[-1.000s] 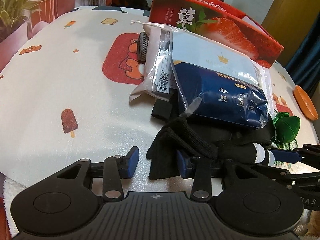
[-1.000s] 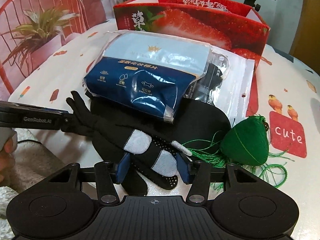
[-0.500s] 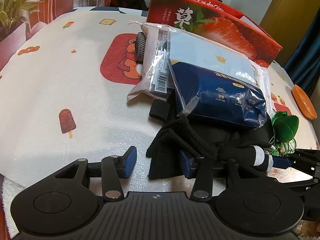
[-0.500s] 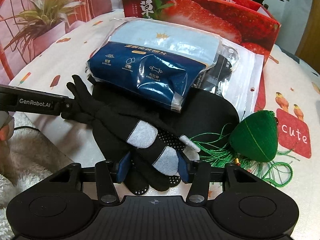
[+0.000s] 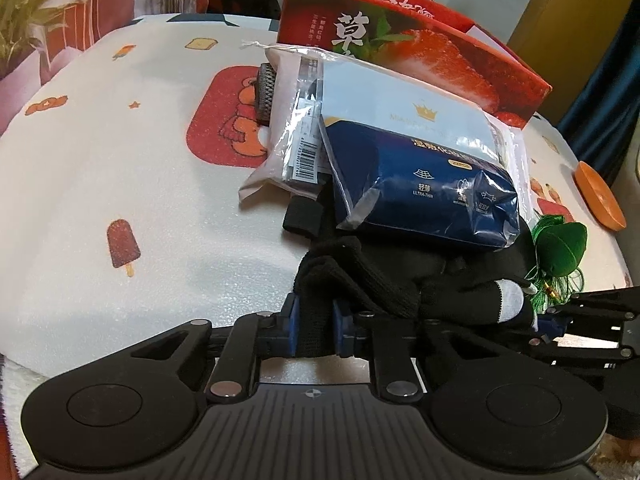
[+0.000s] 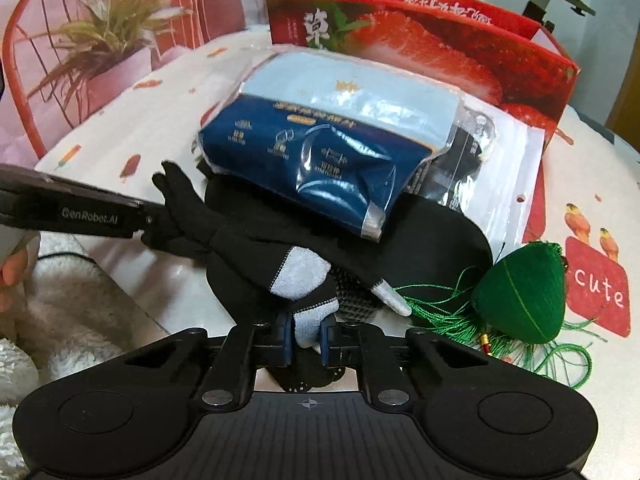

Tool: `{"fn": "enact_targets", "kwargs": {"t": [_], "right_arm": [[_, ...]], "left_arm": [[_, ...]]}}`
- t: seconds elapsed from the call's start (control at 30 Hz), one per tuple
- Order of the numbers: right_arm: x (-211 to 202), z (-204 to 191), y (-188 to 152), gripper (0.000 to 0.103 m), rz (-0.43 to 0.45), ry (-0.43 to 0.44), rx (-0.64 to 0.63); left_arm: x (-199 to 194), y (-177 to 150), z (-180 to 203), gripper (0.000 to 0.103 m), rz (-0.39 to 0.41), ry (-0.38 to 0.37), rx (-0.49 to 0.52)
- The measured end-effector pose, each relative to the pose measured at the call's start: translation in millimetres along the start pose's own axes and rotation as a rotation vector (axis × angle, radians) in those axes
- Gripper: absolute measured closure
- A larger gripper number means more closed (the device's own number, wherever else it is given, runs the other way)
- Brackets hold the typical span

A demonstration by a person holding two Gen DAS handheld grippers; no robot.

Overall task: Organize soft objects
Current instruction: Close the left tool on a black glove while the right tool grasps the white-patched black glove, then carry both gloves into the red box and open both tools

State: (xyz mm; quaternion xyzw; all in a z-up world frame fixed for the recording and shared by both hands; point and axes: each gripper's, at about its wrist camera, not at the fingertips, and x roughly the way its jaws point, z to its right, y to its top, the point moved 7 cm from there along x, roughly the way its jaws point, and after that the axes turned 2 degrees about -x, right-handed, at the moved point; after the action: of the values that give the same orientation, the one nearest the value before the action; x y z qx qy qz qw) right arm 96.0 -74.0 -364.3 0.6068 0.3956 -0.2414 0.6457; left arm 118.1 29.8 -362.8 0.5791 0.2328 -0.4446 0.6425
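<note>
The black glove (image 6: pixel 240 240) lies on the table (image 5: pixel 120 160) below the blue packet (image 6: pixel 304 160), stretched sideways between the claws. Left claw (image 5: pixel 314 330) pinches its fingers; right claw (image 6: pixel 306 338) pinches its grey-patched end.

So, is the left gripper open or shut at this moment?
Shut. In the left wrist view the left gripper has both blue pads pressed against the black glove, with only the knit fabric between them.
</note>
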Motion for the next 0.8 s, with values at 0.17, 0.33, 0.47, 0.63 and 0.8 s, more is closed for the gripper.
{"fn": "enact_targets", "kwargs": {"t": [0.17,0.33,0.47,0.63,0.8], "right_arm": [[-15,2,7,0.092,0.072,0.009,-0.002],[-29,5,13,0.092,0.129,0.013,0.008],[-42,4,21,0.092,0.189,0.002,-0.014],[-56,7,35,0.092,0.25,-0.011,-0.022],[-67,16,54,0.092,0.302,-0.02,-0.013]], "left_arm": [[-5,1,0,0.086,0.006,0.022,0.006],[-19,7,6,0.086,0.056,0.033,0.03],[-35,16,14,0.086,0.115,0.046,0.086],[-53,28,23,0.086,0.183,0.055,0.136],[-67,45,28,0.086,0.232,0.03,0.139]]}}
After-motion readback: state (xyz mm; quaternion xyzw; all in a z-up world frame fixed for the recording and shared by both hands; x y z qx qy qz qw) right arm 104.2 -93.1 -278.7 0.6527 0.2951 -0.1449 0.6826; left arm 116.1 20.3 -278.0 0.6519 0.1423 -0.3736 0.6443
